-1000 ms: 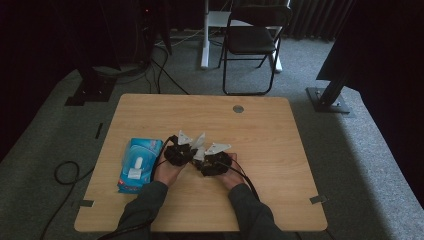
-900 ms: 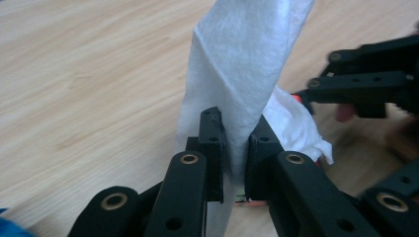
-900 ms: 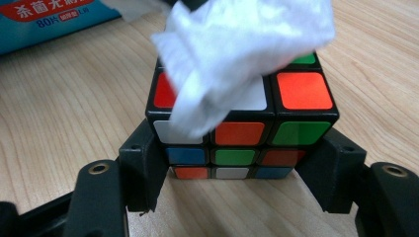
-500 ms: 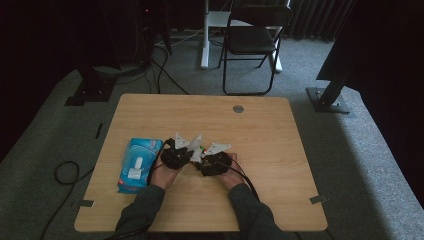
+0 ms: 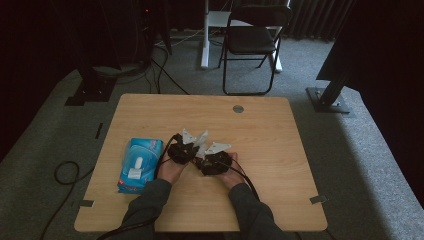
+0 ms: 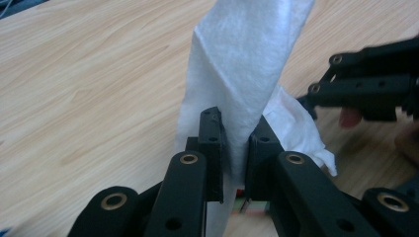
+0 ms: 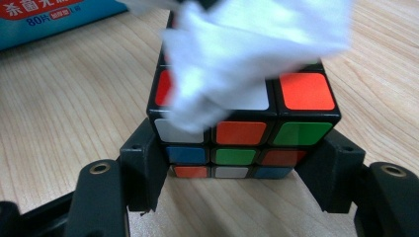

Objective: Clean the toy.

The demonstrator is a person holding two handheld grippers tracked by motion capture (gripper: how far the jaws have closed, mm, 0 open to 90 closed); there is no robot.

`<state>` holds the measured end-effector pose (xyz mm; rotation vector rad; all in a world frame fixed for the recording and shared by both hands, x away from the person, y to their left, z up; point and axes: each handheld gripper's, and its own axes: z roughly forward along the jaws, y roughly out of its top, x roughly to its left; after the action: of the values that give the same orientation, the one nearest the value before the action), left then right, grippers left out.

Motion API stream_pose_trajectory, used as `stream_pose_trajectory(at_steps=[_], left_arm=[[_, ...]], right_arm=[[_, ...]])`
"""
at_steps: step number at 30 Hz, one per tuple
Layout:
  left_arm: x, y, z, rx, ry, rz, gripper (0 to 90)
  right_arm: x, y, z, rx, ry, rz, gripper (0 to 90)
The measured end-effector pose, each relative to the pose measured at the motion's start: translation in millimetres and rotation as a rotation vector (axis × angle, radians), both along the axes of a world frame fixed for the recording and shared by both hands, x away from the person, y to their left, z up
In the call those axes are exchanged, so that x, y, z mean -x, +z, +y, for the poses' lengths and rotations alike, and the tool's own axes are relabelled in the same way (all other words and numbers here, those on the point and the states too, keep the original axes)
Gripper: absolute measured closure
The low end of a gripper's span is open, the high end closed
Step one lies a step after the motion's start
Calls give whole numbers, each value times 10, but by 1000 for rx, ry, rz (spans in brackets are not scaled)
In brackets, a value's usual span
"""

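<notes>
Centrally: left gripper (image 6: 232,163) pinches wipe (image 6: 247,64); right gripper (image 7: 237,173) clamps cube (image 7: 242,123), probably touching wipe.

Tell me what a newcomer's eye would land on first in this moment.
Most striking is the puzzle cube with its coloured stickers, clamped between the right gripper jaws at the middle of the wooden table, with a white wipe draped over its top. The left gripper pinches that wipe, which stands up between its jaws. To the left of the hands lies a blue pack of wipes.
</notes>
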<state>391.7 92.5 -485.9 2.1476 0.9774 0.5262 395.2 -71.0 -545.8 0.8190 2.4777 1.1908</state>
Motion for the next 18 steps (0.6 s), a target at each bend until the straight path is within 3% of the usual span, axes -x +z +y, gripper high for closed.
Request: stream_pose_trajectory(at_steps=[6, 14, 18], left_arm=[[27, -18, -63, 55, -48, 28, 812], [196, -11, 60, 35, -79, 23, 811], [164, -12, 153, 28, -47, 12, 810]], right_arm=[[1, 0, -1, 1, 1, 0, 341], [0, -1, 1, 0, 1, -2, 340], [1, 0, 0, 1, 0, -1, 341]])
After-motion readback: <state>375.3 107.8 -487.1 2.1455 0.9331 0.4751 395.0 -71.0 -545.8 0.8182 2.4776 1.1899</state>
